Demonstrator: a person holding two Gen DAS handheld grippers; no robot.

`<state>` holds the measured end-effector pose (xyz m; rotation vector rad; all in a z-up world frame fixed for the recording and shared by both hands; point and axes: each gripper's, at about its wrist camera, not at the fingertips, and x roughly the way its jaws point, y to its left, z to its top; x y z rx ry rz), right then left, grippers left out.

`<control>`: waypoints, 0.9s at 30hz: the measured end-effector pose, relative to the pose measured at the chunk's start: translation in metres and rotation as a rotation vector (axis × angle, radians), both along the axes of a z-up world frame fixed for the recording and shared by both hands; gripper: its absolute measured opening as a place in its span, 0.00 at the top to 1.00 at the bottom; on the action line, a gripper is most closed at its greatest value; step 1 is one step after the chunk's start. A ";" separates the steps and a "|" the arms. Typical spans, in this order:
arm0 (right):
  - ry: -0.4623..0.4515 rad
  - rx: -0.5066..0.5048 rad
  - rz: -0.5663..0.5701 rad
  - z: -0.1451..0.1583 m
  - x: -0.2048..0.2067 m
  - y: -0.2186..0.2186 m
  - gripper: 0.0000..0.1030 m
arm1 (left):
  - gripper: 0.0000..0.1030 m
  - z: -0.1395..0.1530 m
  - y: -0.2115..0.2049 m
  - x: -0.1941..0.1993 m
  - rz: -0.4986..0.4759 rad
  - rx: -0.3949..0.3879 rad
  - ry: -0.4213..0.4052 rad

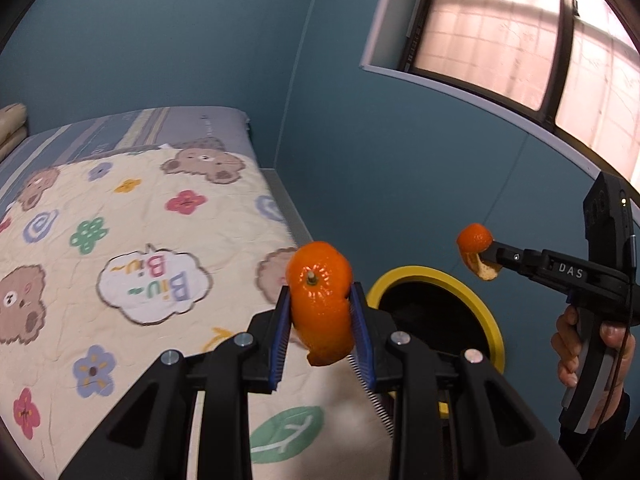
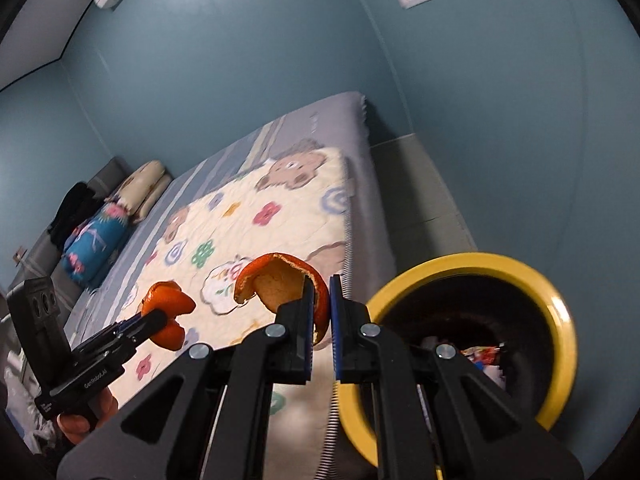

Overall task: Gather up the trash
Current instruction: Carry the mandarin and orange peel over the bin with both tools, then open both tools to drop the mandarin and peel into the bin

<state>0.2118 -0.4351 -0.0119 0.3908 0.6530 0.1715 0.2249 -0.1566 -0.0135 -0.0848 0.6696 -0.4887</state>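
Left wrist view shows the left gripper (image 1: 320,312) clamped on a large piece of orange peel (image 1: 320,304), its stem end facing the camera, held above the edge of a bed (image 1: 132,216) with a bear-and-flower quilt. Just beyond stands a yellow-rimmed bin (image 1: 480,300) on the floor beside the bed. To the right, a hand (image 1: 588,344) holds the right gripper (image 2: 322,312), whose jaws are pinched nearly together on a smaller curled peel (image 2: 280,280). Some wrappers (image 2: 480,356) lie inside the bin. Pillows (image 2: 144,188) sit at the far end of the bed.
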 end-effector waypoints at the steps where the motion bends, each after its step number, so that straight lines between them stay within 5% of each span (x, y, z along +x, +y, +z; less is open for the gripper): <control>1: -0.003 -0.002 -0.010 0.000 -0.001 -0.005 0.93 | 0.74 0.000 -0.009 0.001 -0.012 0.006 0.000; 15: 0.059 0.018 -0.167 -0.042 -0.003 -0.083 0.93 | 0.73 -0.029 -0.117 0.029 -0.178 0.060 0.051; 27: 0.145 0.059 -0.225 -0.093 0.013 -0.115 0.92 | 0.69 -0.086 -0.159 0.054 -0.240 0.065 0.214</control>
